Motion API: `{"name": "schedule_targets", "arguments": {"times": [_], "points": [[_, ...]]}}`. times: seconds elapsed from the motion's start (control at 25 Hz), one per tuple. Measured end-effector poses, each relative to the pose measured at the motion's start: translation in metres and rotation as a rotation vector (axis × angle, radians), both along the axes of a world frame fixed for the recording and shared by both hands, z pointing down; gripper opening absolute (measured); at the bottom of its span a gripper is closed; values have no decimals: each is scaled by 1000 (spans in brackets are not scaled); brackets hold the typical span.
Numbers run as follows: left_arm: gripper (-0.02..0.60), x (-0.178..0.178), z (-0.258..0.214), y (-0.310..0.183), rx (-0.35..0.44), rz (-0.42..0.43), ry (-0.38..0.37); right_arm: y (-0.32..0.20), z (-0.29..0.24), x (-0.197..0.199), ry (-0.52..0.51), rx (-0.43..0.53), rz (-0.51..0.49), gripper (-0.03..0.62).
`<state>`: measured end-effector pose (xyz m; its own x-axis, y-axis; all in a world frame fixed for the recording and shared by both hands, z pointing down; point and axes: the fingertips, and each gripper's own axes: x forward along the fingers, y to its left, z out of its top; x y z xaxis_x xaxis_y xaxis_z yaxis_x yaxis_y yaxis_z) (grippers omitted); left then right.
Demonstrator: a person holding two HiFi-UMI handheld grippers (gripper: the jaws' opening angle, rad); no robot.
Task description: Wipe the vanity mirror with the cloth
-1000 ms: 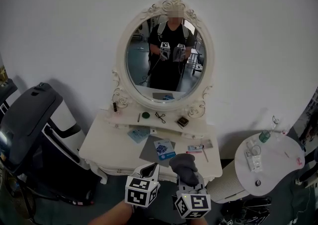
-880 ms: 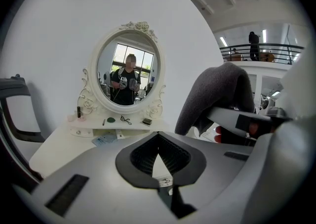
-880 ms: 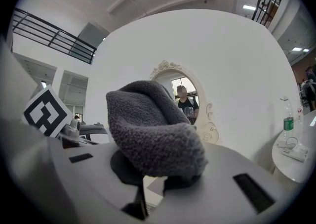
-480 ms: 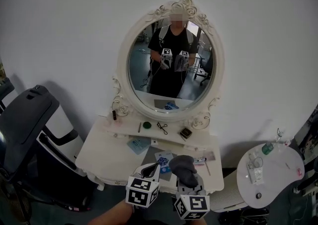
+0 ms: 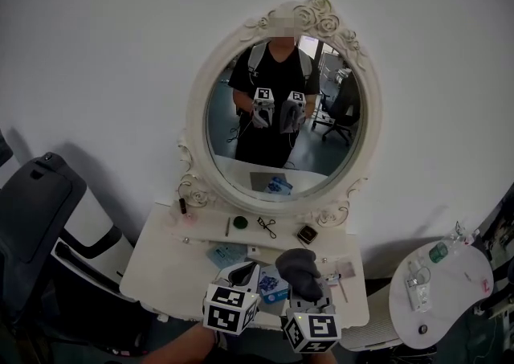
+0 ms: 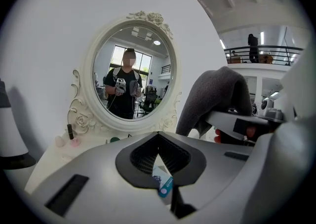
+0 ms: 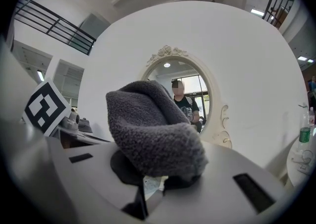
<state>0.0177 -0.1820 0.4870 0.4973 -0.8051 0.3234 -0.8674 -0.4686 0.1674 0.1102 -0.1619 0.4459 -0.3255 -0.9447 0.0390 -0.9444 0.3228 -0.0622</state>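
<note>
Two claws hang below the vanity mirror point(image 5: 281, 113), over the counter point(image 5: 161, 256). The right claw point(image 5: 305, 290) is clamped on the grey cloth point(image 5: 297, 267); the left claw point(image 5: 241, 276) is pinched together, empty. The mirror's glass lies ahead of and above the cloth, its oval upright.

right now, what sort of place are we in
Probably a big open lab or studio with a staged dressing corner: an ornate oval vanity mirror on a white dressing table, yet a mezzanine railing overhead.
</note>
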Motion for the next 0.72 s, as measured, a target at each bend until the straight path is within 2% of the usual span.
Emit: {"name": "schedule_targets", "arguments": {"times": [0.52,0.72], "points": [[3,-58,-7,-79,1,-3,17,-83,-20,-49,52,31,16,37],[3,-58,-10,-96,1,12,26,-96,-16,-48,68,28,33,37]]}}
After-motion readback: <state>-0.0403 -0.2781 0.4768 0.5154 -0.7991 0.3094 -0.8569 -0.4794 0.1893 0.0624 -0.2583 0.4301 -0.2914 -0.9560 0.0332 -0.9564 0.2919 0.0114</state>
